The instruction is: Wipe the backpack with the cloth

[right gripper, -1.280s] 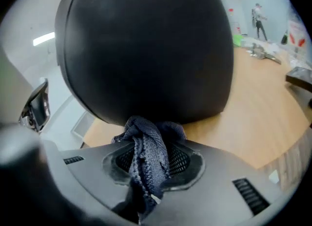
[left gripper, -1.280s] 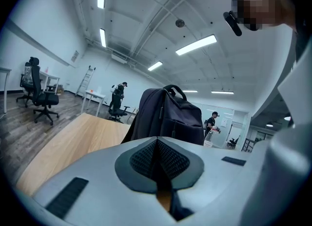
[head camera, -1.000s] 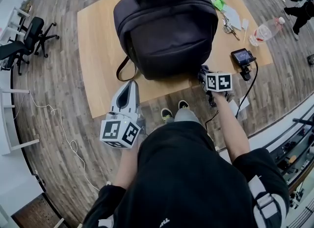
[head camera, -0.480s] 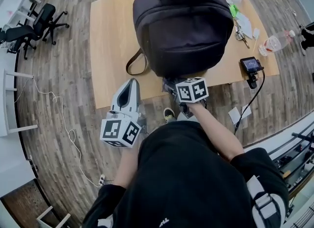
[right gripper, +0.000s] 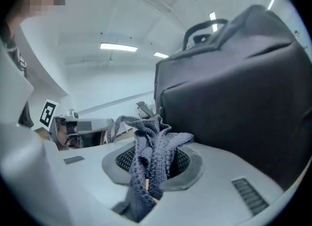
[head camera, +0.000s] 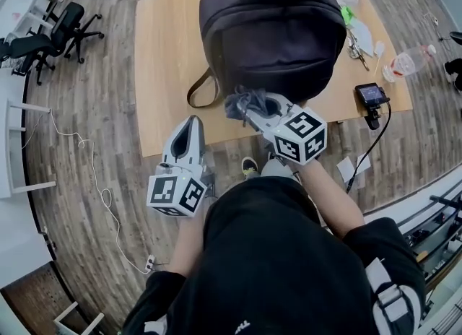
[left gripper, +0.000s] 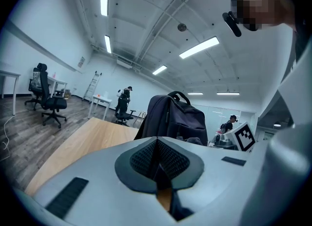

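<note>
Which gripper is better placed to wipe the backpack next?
Right. The right gripper is shut on the cloth, close to the backpack; the left gripper is shut, empty and farther back.

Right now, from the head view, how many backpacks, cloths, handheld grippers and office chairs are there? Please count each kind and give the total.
Dark fabric backpack: 1
Grey knitted cloth: 1
Pale grey two-jaw grippers: 2 (left gripper, right gripper)
Black wheeled office chairs: 2
Total: 6
</note>
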`<state>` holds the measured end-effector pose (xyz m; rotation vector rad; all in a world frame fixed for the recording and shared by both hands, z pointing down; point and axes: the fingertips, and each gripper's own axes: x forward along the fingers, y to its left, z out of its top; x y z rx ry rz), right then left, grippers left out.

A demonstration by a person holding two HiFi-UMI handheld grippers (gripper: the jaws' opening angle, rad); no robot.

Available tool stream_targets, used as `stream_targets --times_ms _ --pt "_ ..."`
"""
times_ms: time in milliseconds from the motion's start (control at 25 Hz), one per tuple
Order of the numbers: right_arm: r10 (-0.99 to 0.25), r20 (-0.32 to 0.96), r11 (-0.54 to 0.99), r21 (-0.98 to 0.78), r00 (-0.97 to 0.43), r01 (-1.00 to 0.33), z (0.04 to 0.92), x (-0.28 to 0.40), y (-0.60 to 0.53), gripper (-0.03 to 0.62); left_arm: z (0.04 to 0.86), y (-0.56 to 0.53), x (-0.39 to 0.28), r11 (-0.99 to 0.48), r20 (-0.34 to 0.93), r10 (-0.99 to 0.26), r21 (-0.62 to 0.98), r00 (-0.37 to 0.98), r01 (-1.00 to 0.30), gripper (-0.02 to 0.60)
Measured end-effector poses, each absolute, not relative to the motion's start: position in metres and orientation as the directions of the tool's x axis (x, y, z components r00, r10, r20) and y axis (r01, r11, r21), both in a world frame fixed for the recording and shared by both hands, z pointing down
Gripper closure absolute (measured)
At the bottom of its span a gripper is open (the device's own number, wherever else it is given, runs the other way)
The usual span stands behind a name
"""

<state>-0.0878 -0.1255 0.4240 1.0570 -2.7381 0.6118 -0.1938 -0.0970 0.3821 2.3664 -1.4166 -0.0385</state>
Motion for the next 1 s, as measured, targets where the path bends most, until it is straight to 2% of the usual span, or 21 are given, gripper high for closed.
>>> stream_targets --times_ms 200,320,400,480,600,800,1000 --pt "-0.767 0.246 0.545 -0.238 -0.592 -0.804 0.401 -0.004 -0.126 0.491 0.384 -0.103 -0.181 -0.444 0.169 -0.838 0.340 0.518 -0.829 0.568" --pt "-0.856 0.252 0.403 -0.222 -0.452 -0.888 0.397 0.059 -0.125 0.491 0.384 -0.105 -0.175 -0.459 0.167 -0.828 0.346 0.535 -0.819 0.568" --pt "-0.893 0.246 0.324 -0.228 -0.376 -0.918 0.394 0.095 -0.125 0.491 0.384 -0.106 -0.172 -0.466 0.164 -0.824 0.348 0.542 -0.813 0.568" --pt "-0.902 0.238 0.312 -0.218 -0.360 -0.925 0.389 0.103 -0.128 0.491 0.384 -0.108 -0.171 -0.469 0.162 -0.822 0.348 0.545 -0.812 0.568" --pt "-0.891 0.218 0.376 -0.137 -0.398 -0.916 0.373 0.073 -0.135 0.491 0.383 -0.108 -0.170 -0.468 0.160 -0.824 0.350 0.544 -0.812 0.568" --pt "-0.827 0.205 0.525 -0.055 -0.524 -0.849 0.353 -0.016 -0.155 0.491 0.384 -0.108 -0.182 -0.434 0.163 -0.845 0.348 0.509 -0.831 0.568" --pt "-0.688 0.266 0.703 0.010 -0.676 -0.711 0.358 -0.114 -0.157 0.491 0.383 -0.103 -0.204 -0.379 0.174 -0.874 0.339 0.454 -0.861 0.568"
